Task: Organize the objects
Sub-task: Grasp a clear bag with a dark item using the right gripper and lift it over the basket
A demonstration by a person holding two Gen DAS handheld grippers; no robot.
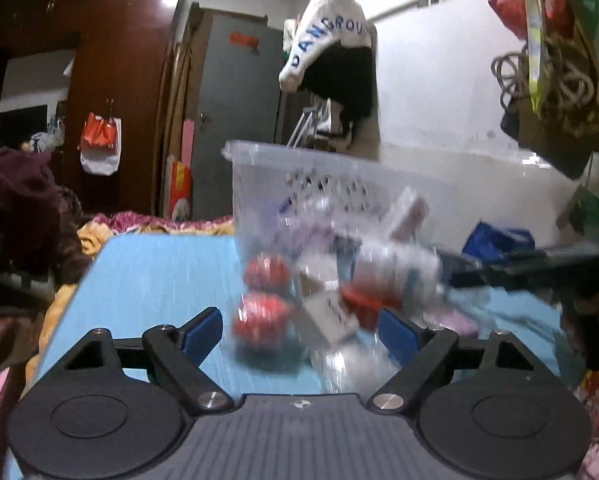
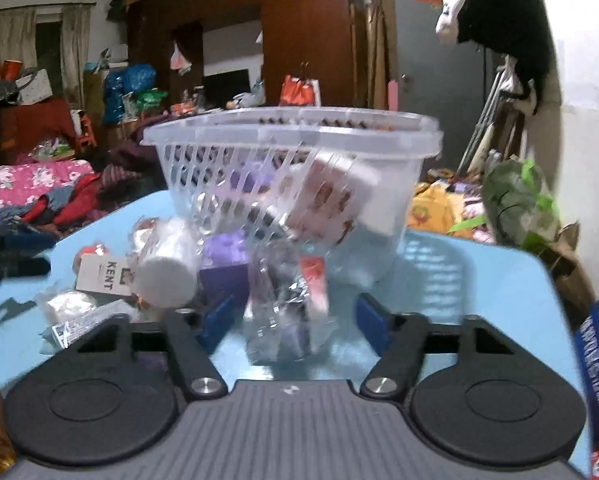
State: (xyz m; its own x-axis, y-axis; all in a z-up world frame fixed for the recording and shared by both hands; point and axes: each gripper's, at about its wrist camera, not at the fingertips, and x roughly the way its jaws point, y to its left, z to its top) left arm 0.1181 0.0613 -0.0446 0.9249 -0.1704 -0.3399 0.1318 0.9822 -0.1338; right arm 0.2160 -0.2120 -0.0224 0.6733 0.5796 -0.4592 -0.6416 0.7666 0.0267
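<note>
Right wrist view: clear slotted basket point(image 2: 295, 152) sits on the blue table point(image 2: 479, 280), small goods spilled before it; right gripper point(image 2: 295, 320) gapes around a crinkly packet point(image 2: 287, 320), left gripper point(image 1: 299, 332) spread, empty; next, pinch the packet, then lift it into the basket

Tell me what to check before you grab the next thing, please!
1. Left gripper open: ok.
2. Right gripper holding nothing: ok, jaws apart around a clear wrapper, pads not pressing.
3. Basket sitting flat: not ok, it looks tilted.
4. Things all in the basket: not ok, the red balls and the KENT box lie on the table.
5. Picture sharp enough to aim: not ok, blurry.
</note>
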